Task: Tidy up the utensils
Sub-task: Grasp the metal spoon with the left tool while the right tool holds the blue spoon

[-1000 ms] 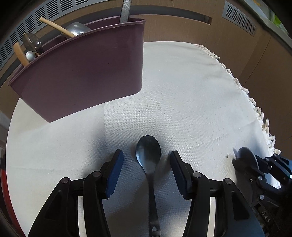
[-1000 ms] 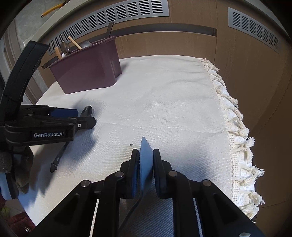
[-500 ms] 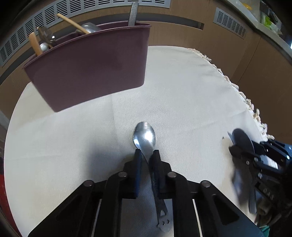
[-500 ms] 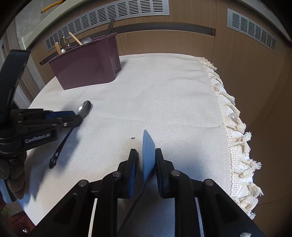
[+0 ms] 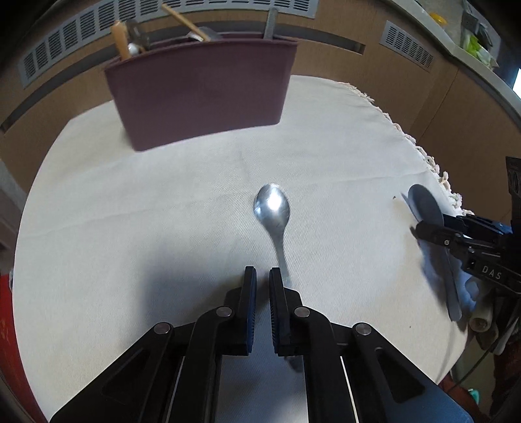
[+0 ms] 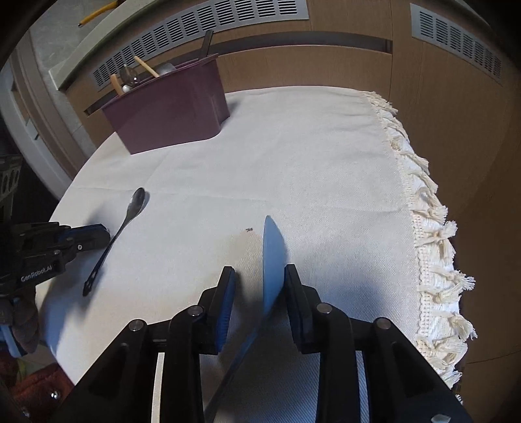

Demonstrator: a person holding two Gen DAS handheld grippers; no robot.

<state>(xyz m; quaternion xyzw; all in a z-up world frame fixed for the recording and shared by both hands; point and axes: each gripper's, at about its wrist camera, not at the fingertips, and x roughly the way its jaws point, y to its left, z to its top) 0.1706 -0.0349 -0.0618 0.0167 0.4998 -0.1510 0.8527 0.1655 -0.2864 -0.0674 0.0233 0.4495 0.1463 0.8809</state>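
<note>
A metal spoon [image 5: 273, 211] lies on the white cloth, also seen in the right wrist view [image 6: 130, 211]. My left gripper [image 5: 262, 276] is shut and empty; the spoon's handle runs past the outside of its right finger. It also shows in the right wrist view [image 6: 101, 239]. My right gripper [image 6: 259, 279] is open, with a second spoon [image 6: 272, 257] standing on edge between the pads, close to the right one. That spoon [image 5: 426, 208] and the right gripper [image 5: 420, 229] also show in the left wrist view. A maroon utensil holder [image 5: 202, 88] stands at the back.
The holder [image 6: 172, 107] contains wooden and metal utensils [image 5: 136, 40]. The cloth's fringed edge [image 6: 433, 234] runs down the right side. Wooden panels with vents [image 6: 228, 19] stand behind the table.
My left gripper closed over the spoon, lifted it briefly, then the spoon slipped out and lies on the cloth. My right gripper opened around its spoon.
</note>
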